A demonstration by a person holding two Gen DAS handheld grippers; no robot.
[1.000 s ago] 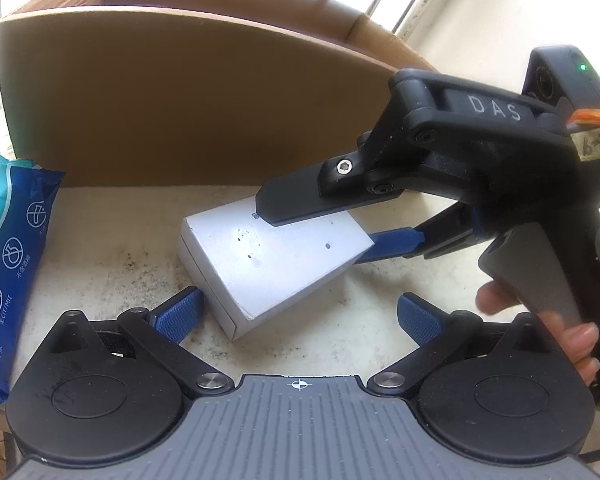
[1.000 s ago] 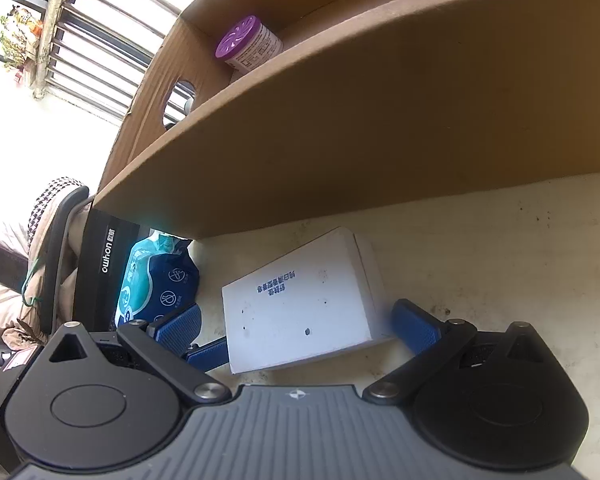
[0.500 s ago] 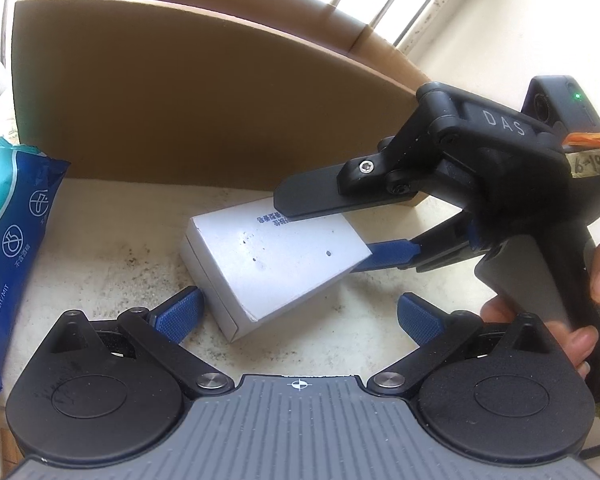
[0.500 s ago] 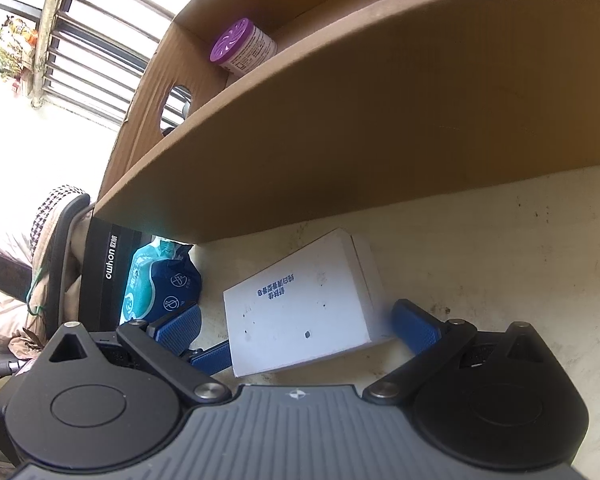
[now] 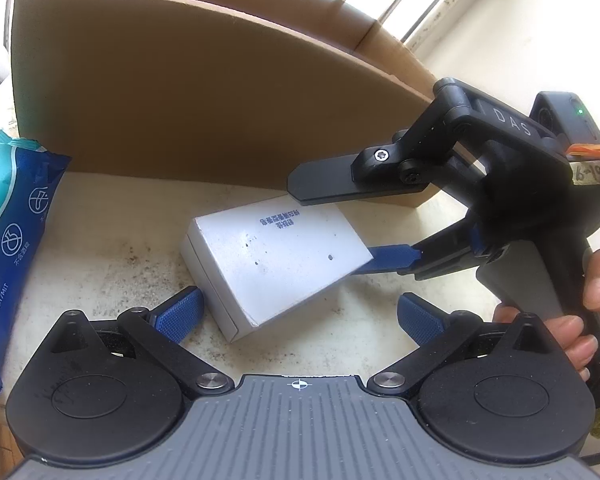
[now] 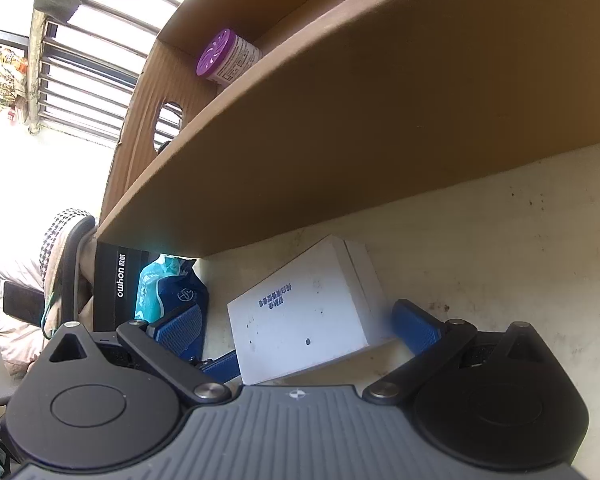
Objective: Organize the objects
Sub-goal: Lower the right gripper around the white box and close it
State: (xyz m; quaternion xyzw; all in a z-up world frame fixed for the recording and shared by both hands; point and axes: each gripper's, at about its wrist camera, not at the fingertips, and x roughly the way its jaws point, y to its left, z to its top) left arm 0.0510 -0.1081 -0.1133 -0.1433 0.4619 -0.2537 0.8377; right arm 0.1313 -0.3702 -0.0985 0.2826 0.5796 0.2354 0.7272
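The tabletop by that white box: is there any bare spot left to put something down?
Yes. The table is bare between the wipes pack, the cardboard box and the white box. In the right wrist view it is also bare right of the white box. Around the white box it is crowded: the left gripper and right gripper both straddle it.

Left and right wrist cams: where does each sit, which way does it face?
Left wrist: on the left gripper, low over the table, facing the cardboard box; shows its own blue fingers, the right gripper and a hand.
Right wrist: on the right gripper, tilted upward along the box wall; shows its own fingers, a purple-lidded jar inside.
Shared: white box, blue wipes pack.
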